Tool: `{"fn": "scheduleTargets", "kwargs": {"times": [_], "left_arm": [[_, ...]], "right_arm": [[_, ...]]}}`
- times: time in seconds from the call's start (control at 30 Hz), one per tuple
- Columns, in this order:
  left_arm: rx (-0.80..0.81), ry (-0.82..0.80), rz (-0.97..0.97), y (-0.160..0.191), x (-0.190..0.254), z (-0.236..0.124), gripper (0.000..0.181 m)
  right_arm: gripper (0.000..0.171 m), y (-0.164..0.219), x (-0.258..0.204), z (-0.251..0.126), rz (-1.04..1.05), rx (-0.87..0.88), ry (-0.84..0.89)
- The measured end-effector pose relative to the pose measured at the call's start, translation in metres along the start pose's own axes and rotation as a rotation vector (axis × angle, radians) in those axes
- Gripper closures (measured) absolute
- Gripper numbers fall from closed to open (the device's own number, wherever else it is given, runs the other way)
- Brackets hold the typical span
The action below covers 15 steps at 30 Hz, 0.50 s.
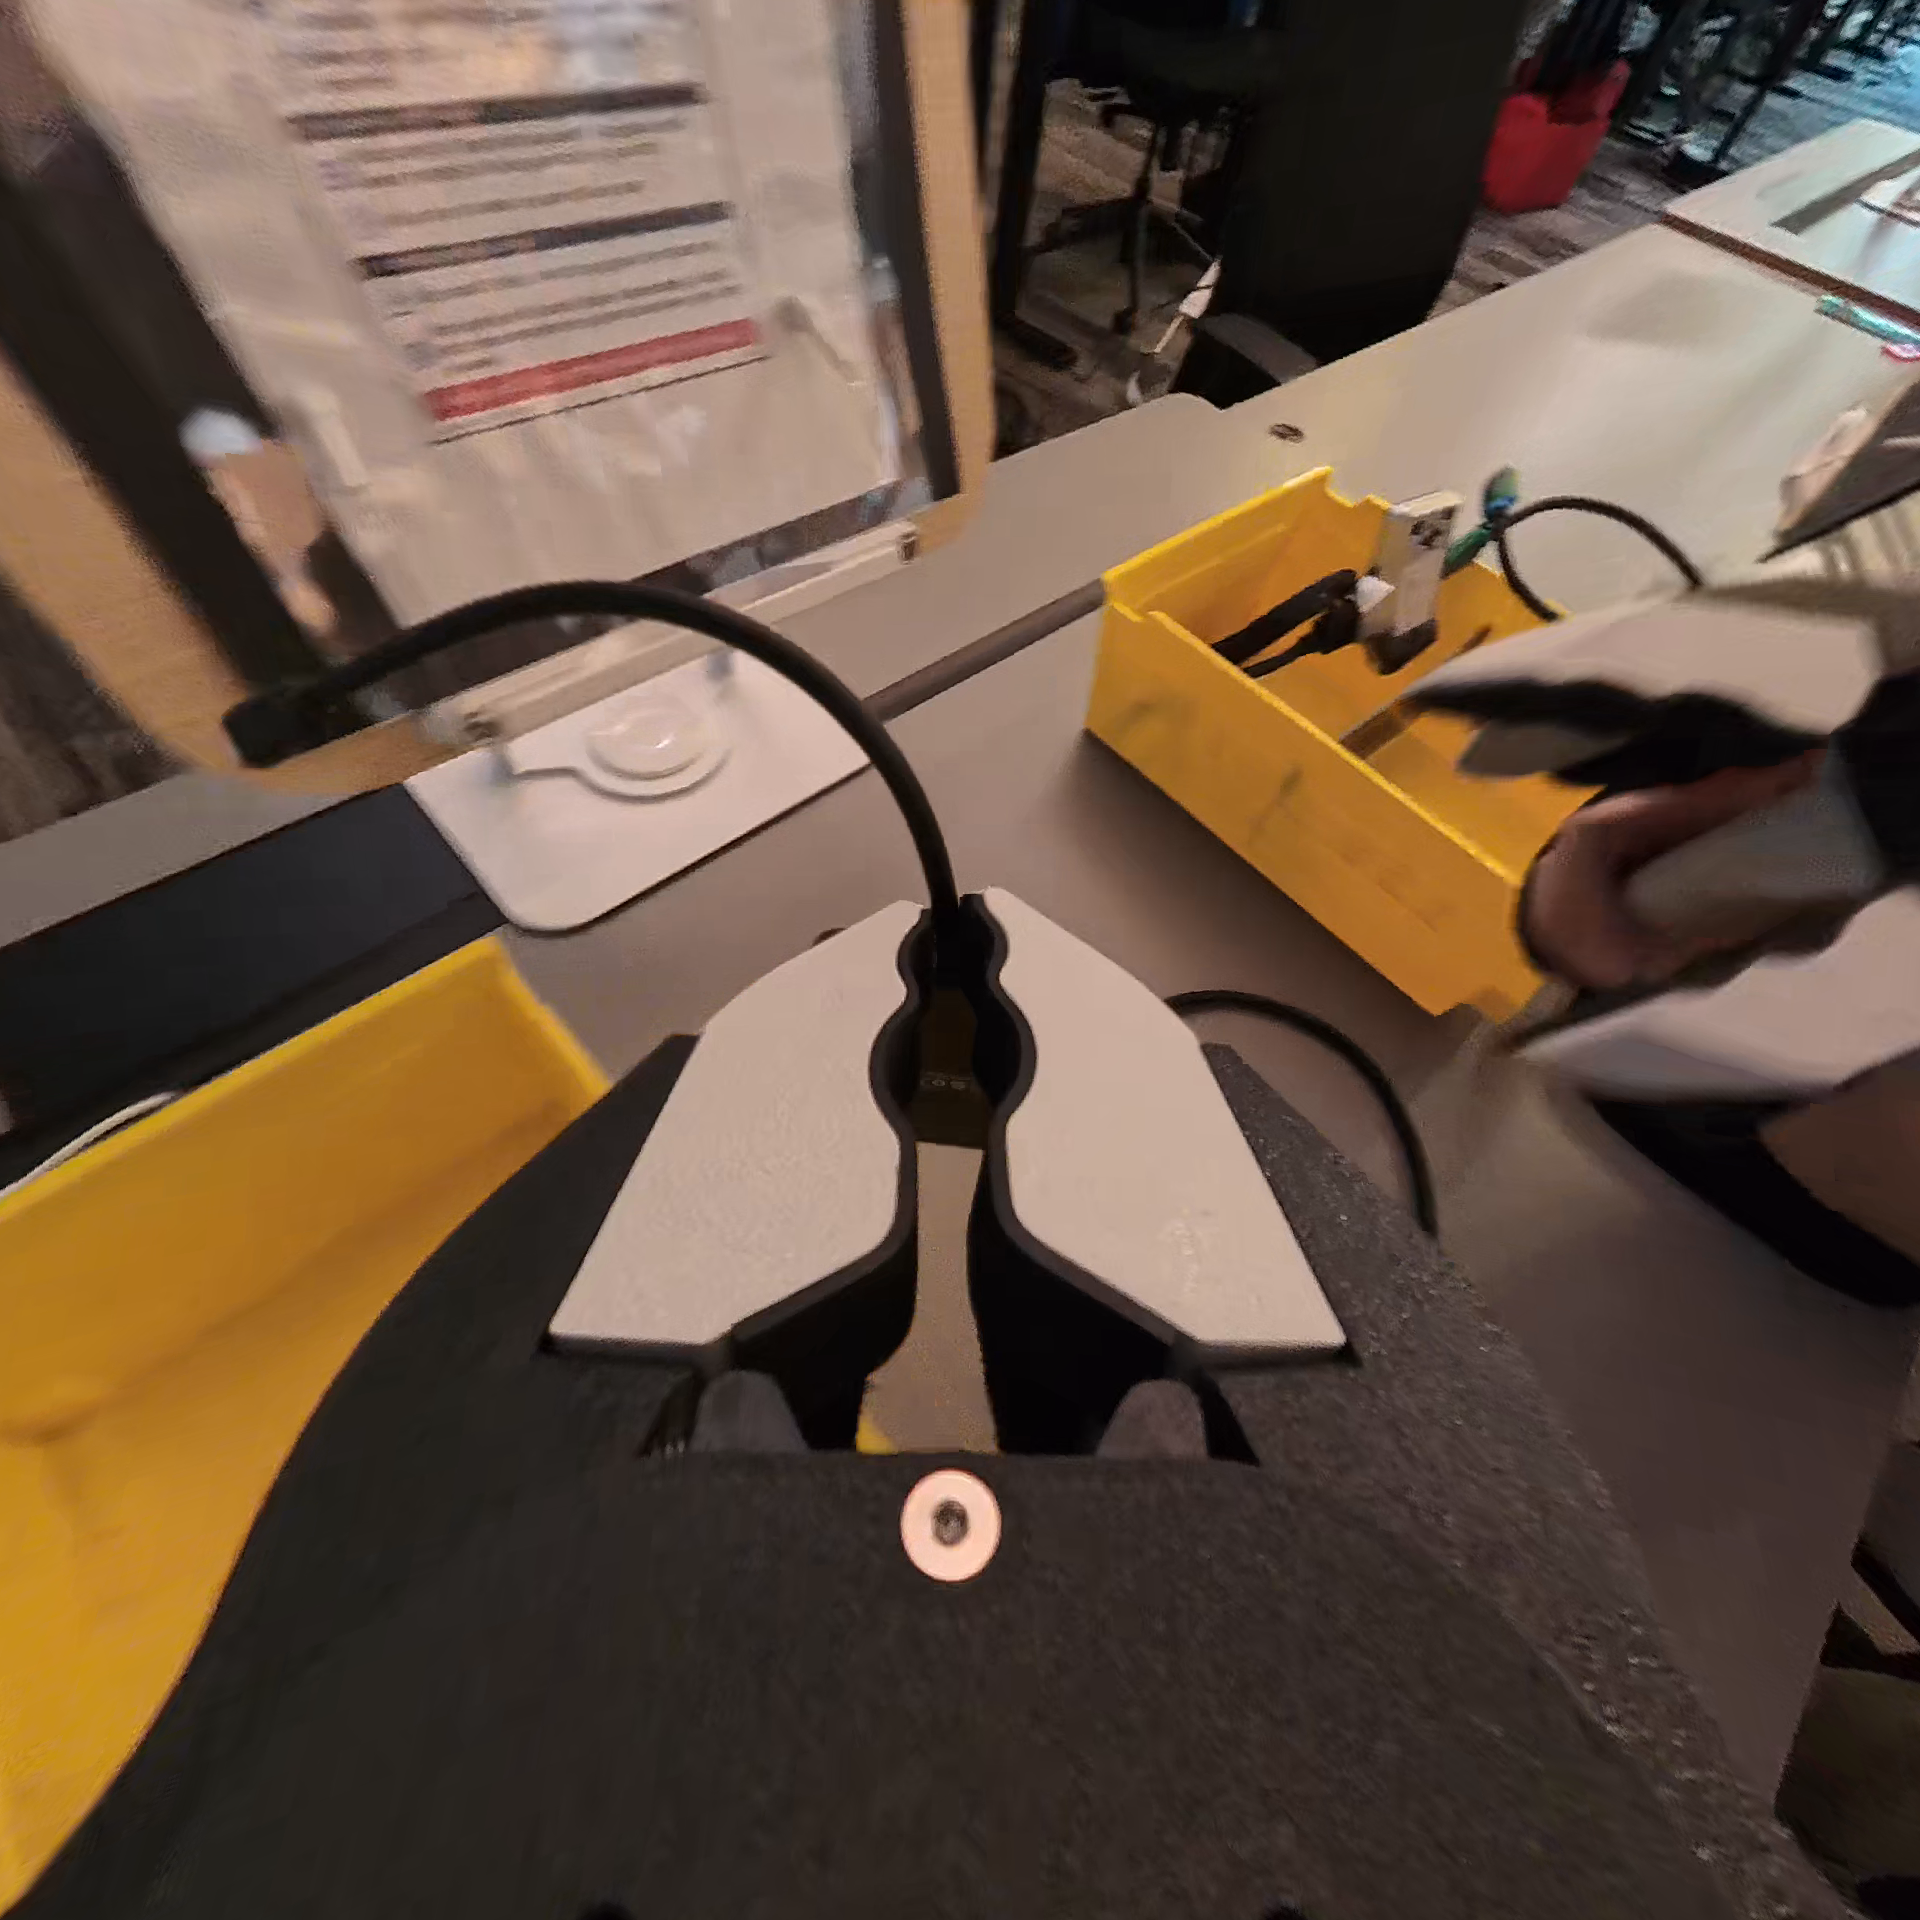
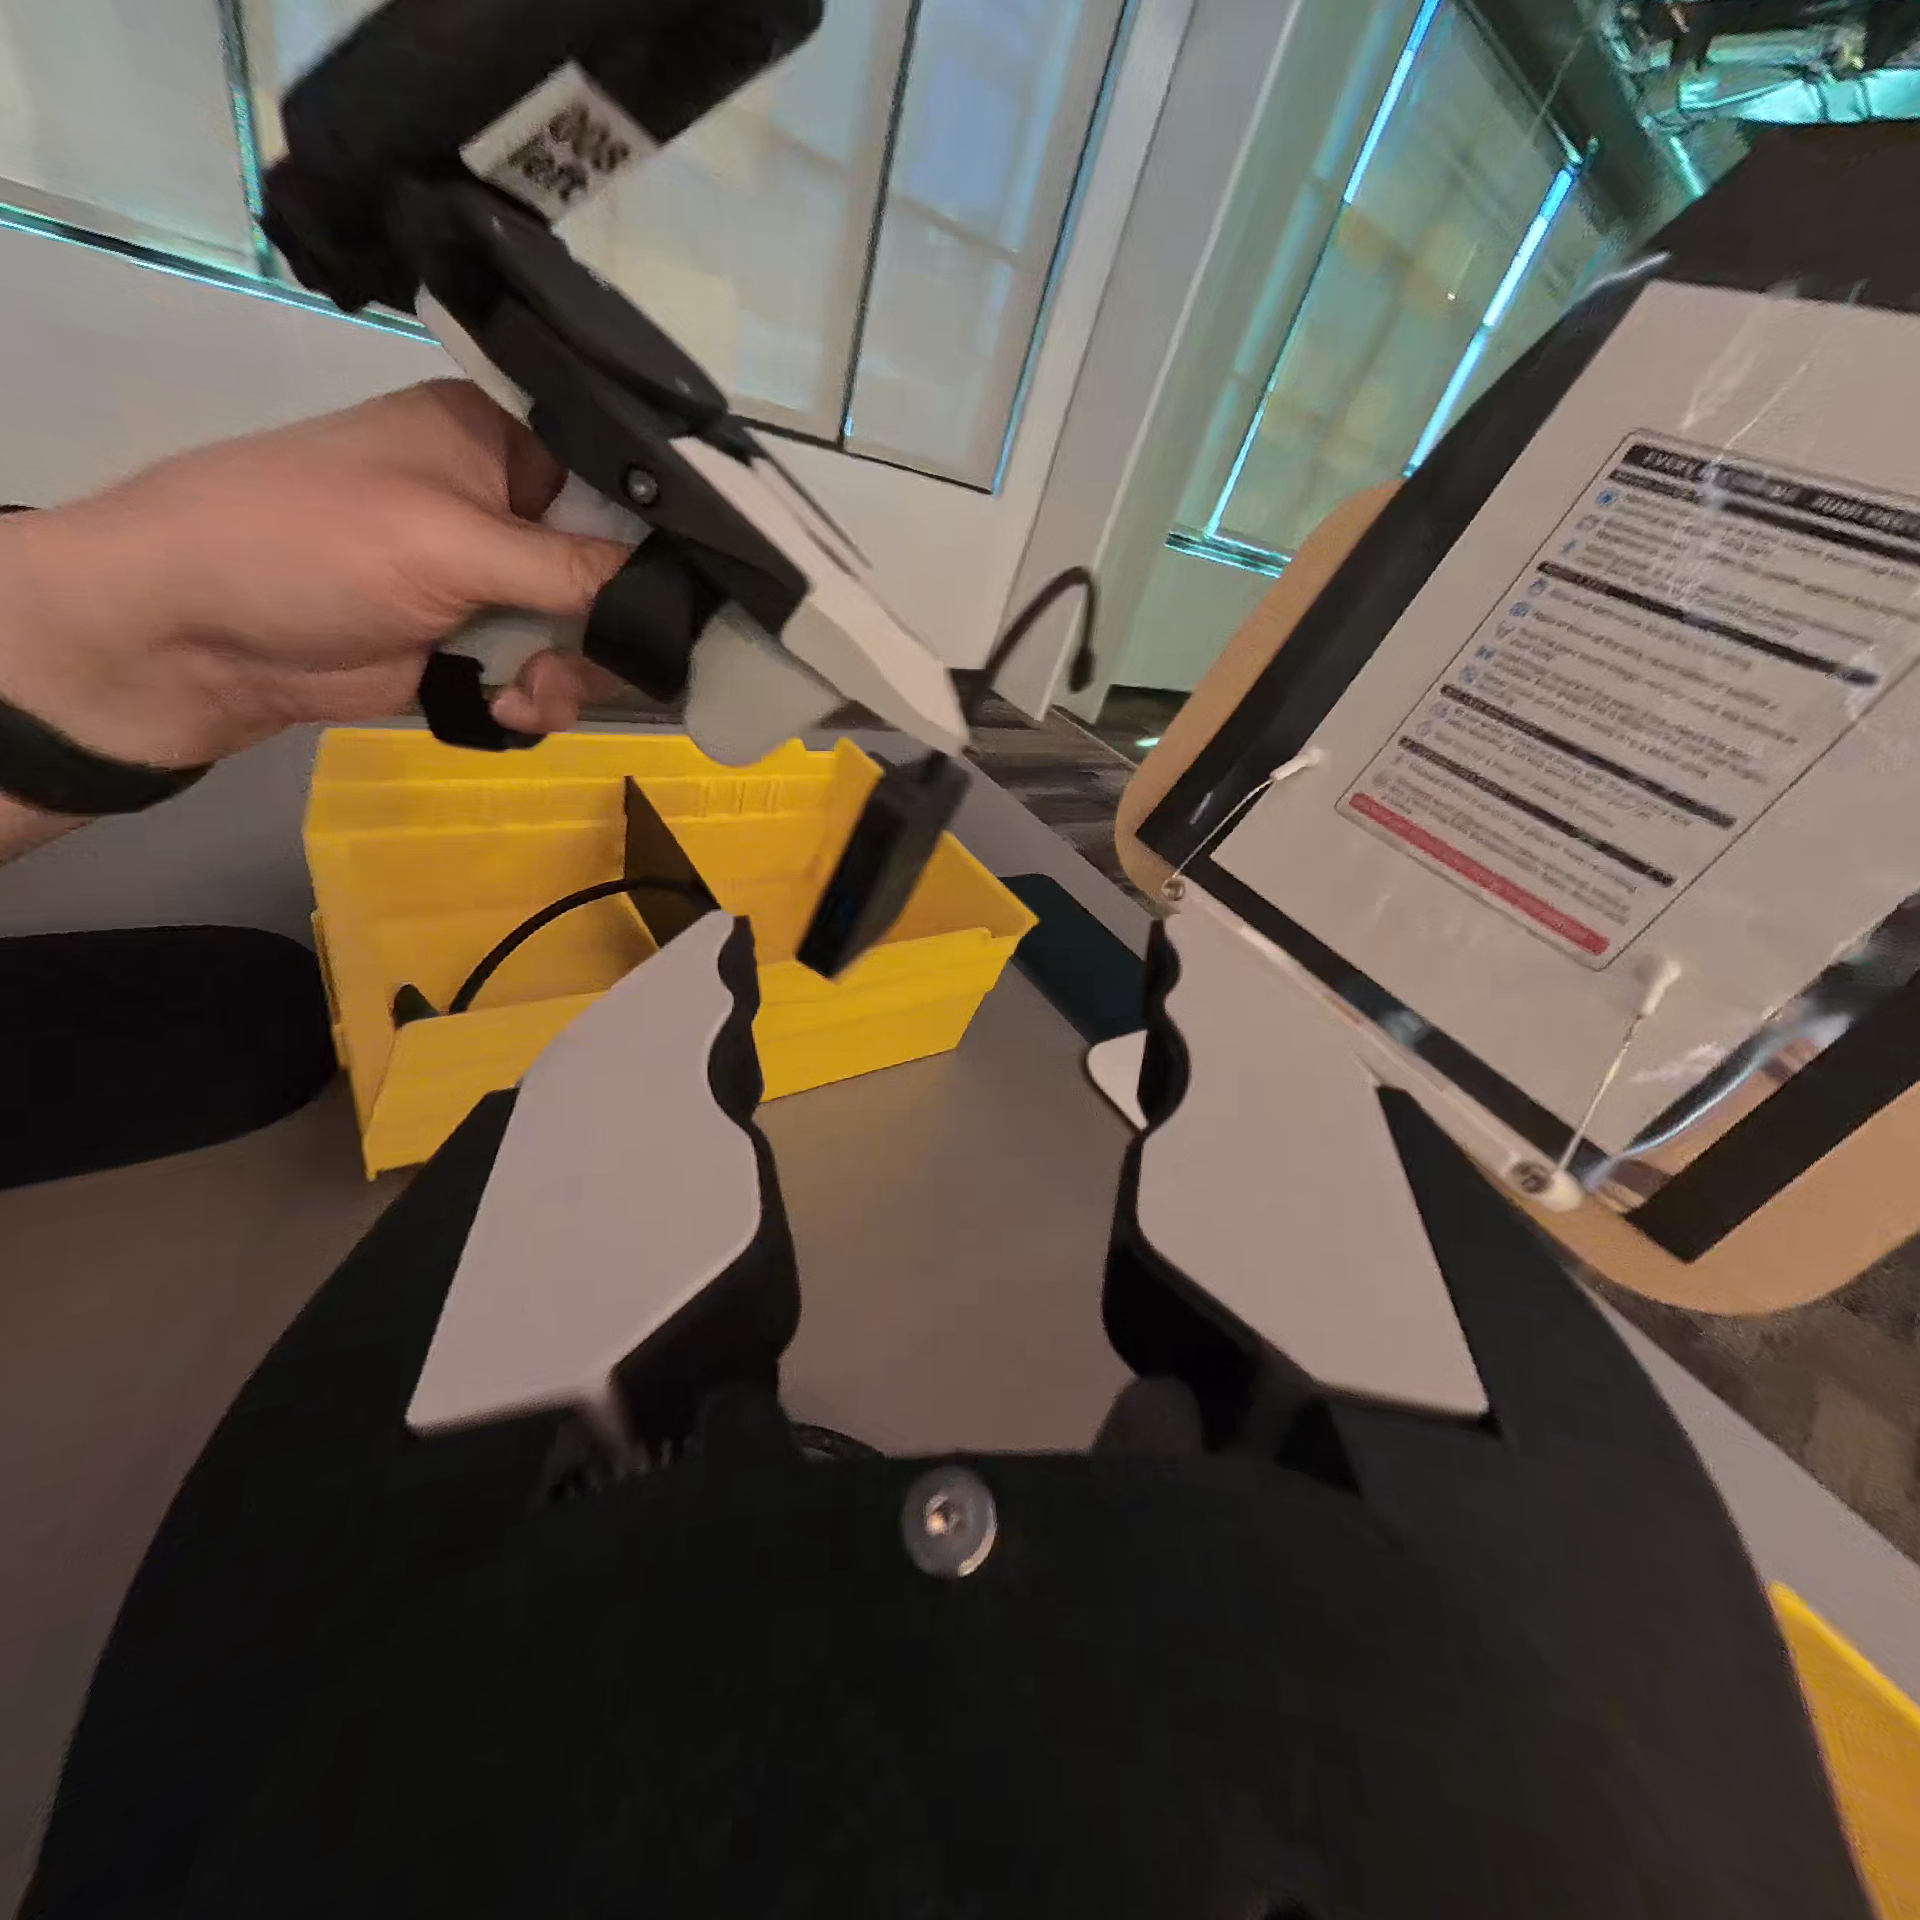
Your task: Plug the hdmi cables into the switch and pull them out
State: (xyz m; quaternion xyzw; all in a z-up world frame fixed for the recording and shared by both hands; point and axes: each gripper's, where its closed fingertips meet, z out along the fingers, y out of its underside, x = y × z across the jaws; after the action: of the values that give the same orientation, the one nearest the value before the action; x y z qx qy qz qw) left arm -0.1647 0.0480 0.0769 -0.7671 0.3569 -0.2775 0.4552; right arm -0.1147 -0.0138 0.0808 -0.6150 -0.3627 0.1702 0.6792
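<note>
Left wrist view: left gripper (image 1: 951, 935), jaws clenched on switch (image 1: 943, 1081); its pigtail cable (image 1: 727, 623) arcs up and left. Right gripper (image 2: 945, 971): jaws released, empty, over table (image 2: 935, 1247). More cables (image 1: 1288, 623) lie in far-right yellow bin (image 1: 1299, 810). Second bin (image 2: 644, 852) under the lifted switch. Risk, as I judge it: the hanging switch could twist in the grip when a plug is pushed in.

Black switch (image 2: 883, 868) dangling, cable (image 1: 790, 665) arched
</note>
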Motion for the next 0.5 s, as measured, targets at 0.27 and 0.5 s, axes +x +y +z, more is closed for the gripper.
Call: {"fn": "scheduleTargets", "kwargs": {"times": [0.27,0.5], "left_arm": [[0.011,0.073,0.108,-0.013,0.078,0.046,0.173],[0.182,0.156,0.026,-0.025,0.078,0.025,0.124]], "right_arm": [[0.157,0.061,0.030,0.008,0.169,-0.194,0.068],[0.156,0.018,0.052,-0.026,0.530,-0.008,-0.279]]}}
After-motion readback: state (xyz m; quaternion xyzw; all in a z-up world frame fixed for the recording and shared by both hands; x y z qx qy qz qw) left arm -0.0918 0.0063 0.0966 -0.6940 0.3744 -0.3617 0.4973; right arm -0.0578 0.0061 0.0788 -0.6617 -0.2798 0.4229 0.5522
